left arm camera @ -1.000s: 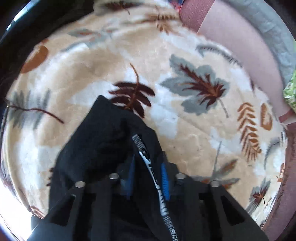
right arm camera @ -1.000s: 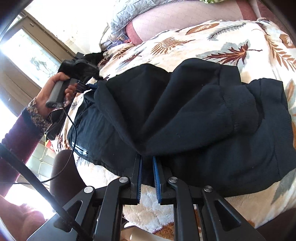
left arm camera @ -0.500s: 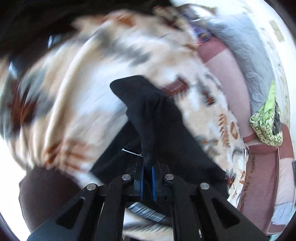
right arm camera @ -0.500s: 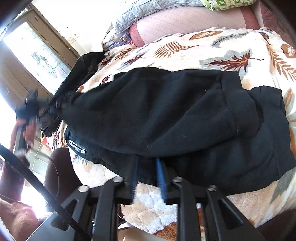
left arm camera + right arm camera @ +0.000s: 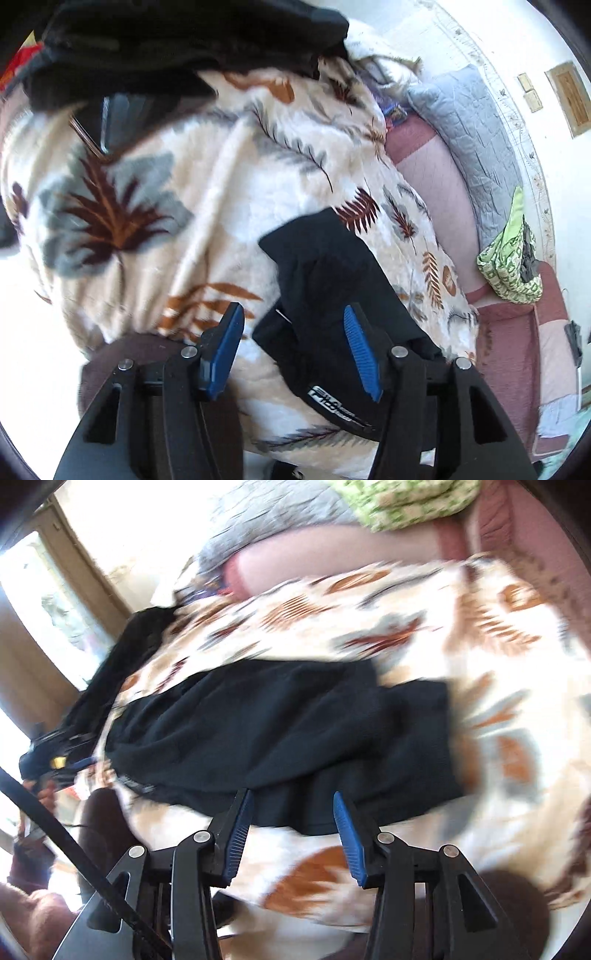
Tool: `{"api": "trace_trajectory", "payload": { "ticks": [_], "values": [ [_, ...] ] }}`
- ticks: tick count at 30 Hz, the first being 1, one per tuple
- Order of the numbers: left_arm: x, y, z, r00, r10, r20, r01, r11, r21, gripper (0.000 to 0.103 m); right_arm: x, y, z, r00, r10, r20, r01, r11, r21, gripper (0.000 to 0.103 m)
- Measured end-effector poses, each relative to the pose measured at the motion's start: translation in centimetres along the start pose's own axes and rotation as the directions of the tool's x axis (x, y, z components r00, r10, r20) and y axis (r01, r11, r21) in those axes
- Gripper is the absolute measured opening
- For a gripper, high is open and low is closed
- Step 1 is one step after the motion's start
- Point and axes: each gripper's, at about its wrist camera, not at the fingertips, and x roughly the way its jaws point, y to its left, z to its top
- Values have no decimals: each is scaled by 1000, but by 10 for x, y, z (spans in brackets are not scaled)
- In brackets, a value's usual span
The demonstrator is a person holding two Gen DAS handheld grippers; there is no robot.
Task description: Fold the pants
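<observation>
Half a second ago both grippers were pinching the black cloth; now both have let go and pulled back. The left gripper (image 5: 291, 354) is wide open with nothing in it, and so is the right gripper (image 5: 291, 834). Just past the blue pads lie the pants (image 5: 288, 738), folded over in 2 soft, thick, dark layers on the bed. They rest on a fluffy blanket (image 5: 207, 206) with brown and gray leaves. I think the top layer could slide or puff back open, because fleece is springy and the blanket is bumpy. One corner (image 5: 314, 236) sticks out and may fold crooked. Farther off is a pink sofa (image 5: 439, 199), a gray quilt (image 5: 469, 122) and a green cloth (image 5: 509, 258).
</observation>
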Motion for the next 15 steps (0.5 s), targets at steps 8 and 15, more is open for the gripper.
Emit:
{"api": "trace_trajectory", "payload": {
  "ticks": [8, 15],
  "values": [
    [-21, -23, -8, 998, -20, 52, 16, 997, 78, 55, 22, -15, 56, 1000, -19, 18, 18, 999, 40, 50],
    [-35, -55, -13, 995, -69, 77, 57, 988, 147, 62, 91, -3, 71, 969, -201, -142, 193, 979, -65, 14]
  ]
}}
